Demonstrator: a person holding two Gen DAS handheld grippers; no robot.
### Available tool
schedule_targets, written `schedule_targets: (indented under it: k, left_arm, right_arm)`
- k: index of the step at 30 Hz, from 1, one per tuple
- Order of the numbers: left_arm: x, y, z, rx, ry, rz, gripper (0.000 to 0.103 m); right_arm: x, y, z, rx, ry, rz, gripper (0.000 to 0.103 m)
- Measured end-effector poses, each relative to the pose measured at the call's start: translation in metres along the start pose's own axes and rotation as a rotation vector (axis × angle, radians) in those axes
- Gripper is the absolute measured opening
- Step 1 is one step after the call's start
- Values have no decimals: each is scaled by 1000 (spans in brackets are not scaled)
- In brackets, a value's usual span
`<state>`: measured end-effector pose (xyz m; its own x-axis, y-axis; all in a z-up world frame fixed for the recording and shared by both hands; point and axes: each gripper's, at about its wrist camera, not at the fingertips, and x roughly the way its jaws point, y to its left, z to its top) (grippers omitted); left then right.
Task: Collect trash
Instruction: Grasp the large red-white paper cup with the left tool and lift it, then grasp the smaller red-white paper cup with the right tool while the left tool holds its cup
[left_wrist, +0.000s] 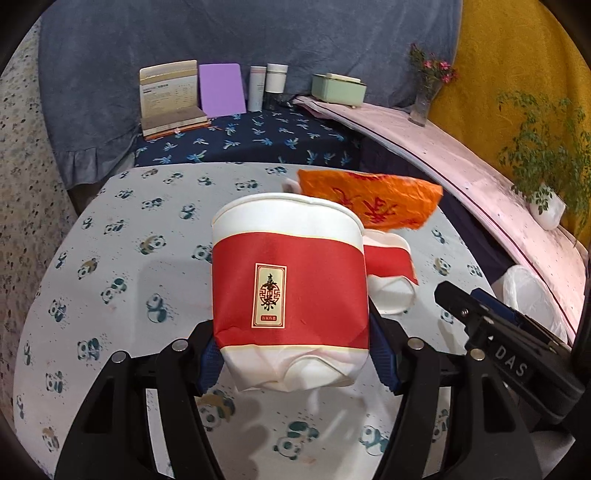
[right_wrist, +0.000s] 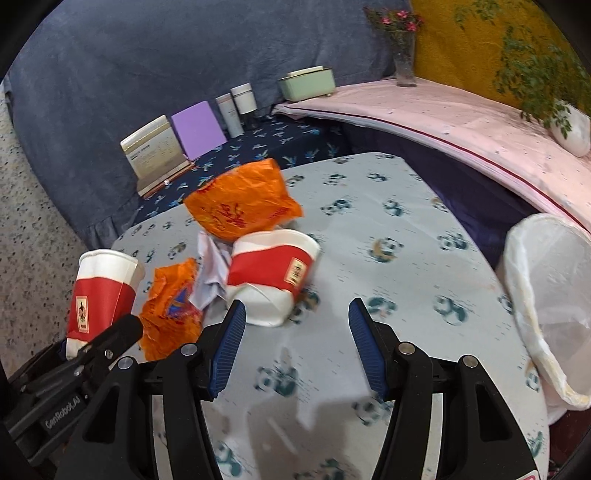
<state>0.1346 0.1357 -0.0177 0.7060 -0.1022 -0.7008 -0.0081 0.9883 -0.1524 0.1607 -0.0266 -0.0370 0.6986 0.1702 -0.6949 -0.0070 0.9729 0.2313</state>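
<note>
My left gripper (left_wrist: 291, 354) is shut on a crumpled red-and-white paper cup (left_wrist: 290, 291) and holds it above the panda-print table (left_wrist: 122, 280); the same cup shows at the left of the right wrist view (right_wrist: 101, 291). A second crushed red-and-white cup (right_wrist: 271, 275) lies on the table just beyond my right gripper (right_wrist: 297, 336), which is open and empty. An orange bag (right_wrist: 242, 201) lies behind that cup. A crumpled orange wrapper (right_wrist: 171, 306) and a pale crumpled paper (right_wrist: 212, 271) lie to its left.
A white bin with a plastic liner (right_wrist: 550, 295) stands at the table's right edge. Behind the table, books (left_wrist: 168, 96), a purple notebook (left_wrist: 221, 88), white bottles (left_wrist: 266, 83), a green box (left_wrist: 338, 88), a flower vase (left_wrist: 424, 96) and a potted plant (left_wrist: 546, 210) stand on shelves.
</note>
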Motion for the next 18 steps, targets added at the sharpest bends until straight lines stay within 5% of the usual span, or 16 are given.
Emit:
schedule_targets:
  k: [18]
  left_arm:
    - [27, 29, 19, -34, 4, 7, 63]
  right_arm:
    - [88, 8, 14, 59, 144, 52, 56]
